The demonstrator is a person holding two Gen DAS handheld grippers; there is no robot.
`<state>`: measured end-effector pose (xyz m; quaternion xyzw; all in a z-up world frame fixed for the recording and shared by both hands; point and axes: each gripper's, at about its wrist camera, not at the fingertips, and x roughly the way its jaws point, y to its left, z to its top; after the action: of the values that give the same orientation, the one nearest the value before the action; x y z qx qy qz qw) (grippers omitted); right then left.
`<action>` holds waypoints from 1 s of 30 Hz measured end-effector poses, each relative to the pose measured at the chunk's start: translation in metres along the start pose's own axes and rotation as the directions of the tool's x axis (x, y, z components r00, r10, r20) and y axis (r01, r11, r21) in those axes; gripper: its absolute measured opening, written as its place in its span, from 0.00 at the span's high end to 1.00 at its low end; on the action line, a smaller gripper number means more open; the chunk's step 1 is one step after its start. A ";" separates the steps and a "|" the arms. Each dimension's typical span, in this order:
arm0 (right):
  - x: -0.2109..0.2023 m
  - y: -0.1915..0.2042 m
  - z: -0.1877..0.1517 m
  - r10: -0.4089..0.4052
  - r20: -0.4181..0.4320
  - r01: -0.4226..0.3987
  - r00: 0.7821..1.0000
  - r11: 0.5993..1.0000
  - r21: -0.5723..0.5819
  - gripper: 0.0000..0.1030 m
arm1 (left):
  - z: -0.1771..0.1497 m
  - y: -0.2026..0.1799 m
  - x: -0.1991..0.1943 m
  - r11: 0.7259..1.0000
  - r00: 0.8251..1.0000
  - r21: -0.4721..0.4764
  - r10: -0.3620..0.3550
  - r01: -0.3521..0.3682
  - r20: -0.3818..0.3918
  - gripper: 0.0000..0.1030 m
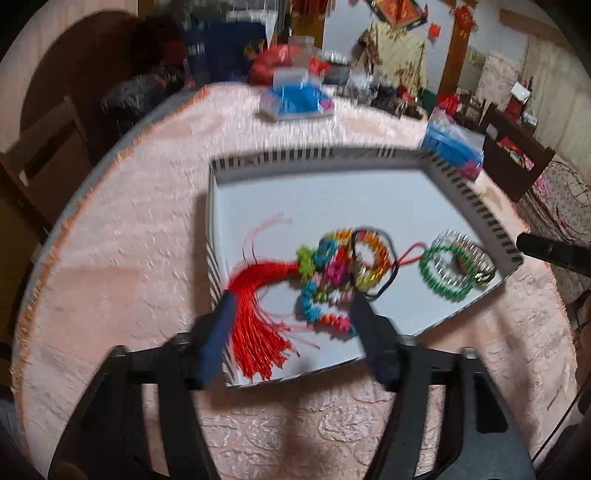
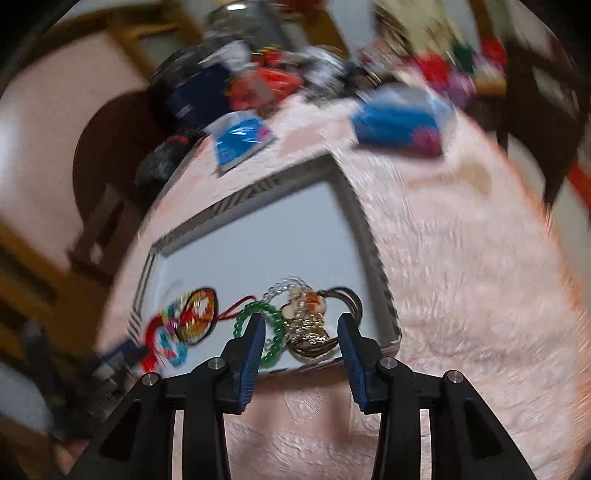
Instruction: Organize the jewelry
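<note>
Jewelry (image 1: 332, 273) lies in the white box (image 1: 332, 199), beneath both parted, empty claws, left claw (image 1: 291, 306) and right claw (image 2: 301, 328).

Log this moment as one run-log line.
left claw: open, empty | right claw: open, empty | red tassel, green bracelet: in box

Setting: lived-in home, dining or living room.
Tabletop (image 1: 122, 229): round, under a pink embossed cloth with fringed edge.
Seating: wooden chair (image 1: 48, 166) drawn up at the left.
Decor: red hanging ornaments (image 1: 463, 20) on the far wall.
Clutter: plastic bags (image 1: 273, 62), blue packets (image 1: 295, 99) along the far edge.
</note>
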<state>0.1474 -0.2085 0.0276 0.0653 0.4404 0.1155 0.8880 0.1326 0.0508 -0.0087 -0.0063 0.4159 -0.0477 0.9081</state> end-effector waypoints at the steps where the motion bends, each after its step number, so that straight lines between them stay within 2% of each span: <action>1: -0.008 0.012 -0.001 -0.070 0.028 0.072 0.997 0.995 -0.068 0.54 | 0.002 -0.002 -0.009 1.000 0.999 0.005 0.008 -0.009 0.032 0.19; 3: -0.026 0.031 -0.007 -0.154 0.103 0.168 0.983 0.975 -0.143 0.08 | 0.005 -0.005 -0.021 1.000 0.998 0.015 0.017 -0.018 0.062 0.14; 4: -0.034 0.035 -0.009 -0.163 0.134 0.182 0.978 0.972 -0.149 0.01 | 0.006 -0.008 -0.029 0.999 0.998 0.028 0.018 -0.019 0.065 0.10; 6: -0.044 0.040 -0.011 -0.141 0.140 0.161 0.980 0.976 -0.145 0.00 | 0.008 -0.011 -0.038 0.999 0.998 0.049 0.018 -0.021 0.059 0.02; 11: -0.062 0.035 -0.014 -0.090 0.110 0.099 0.990 0.992 -0.080 0.00 | 0.007 -0.014 -0.080 0.992 0.984 0.090 0.068 -0.084 0.166 0.01; 15: -0.075 0.035 -0.021 -0.132 0.131 0.141 0.982 0.988 -0.063 0.00 | 0.006 -0.010 -0.106 0.988 0.971 0.072 0.122 -0.139 0.205 0.01; 18: -0.080 0.039 -0.029 -0.141 0.133 0.153 0.981 0.985 -0.082 0.00 | 0.010 -0.002 -0.111 0.996 0.985 0.021 0.077 -0.081 0.152 0.01; 20: -0.079 0.041 -0.038 -0.106 0.102 0.115 0.989 0.989 -0.089 0.00 | 0.010 -0.001 -0.113 0.997 0.988 0.009 0.078 -0.080 0.130 0.01; 22: -0.075 0.043 -0.046 -0.106 0.065 0.112 0.992 0.990 -0.081 0.00 | 0.010 -0.001 -0.115 0.999 0.992 -0.001 0.049 -0.049 0.118 0.01; 24: -0.071 0.046 -0.053 -0.118 0.040 0.121 0.992 0.989 -0.085 0.01 | 0.010 -0.004 -0.117 0.999 0.994 -0.005 0.046 -0.046 0.103 0.01; 27: -0.074 0.046 -0.058 -0.095 0.062 0.100 0.994 0.993 -0.068 0.01 | 0.010 -0.008 -0.119 0.999 0.995 -0.006 0.038 -0.037 0.091 0.01; 30: -0.066 0.040 -0.061 -0.076 0.030 0.077 0.997 0.997 -0.029 0.01 | 0.010 -0.012 -0.120 0.999 0.996 -0.005 0.034 -0.034 0.081 0.01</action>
<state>0.0539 -0.1862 0.0505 0.0367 0.4279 0.0871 0.8989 0.0612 0.0500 0.0885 -0.0028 0.3787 -0.0311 0.9250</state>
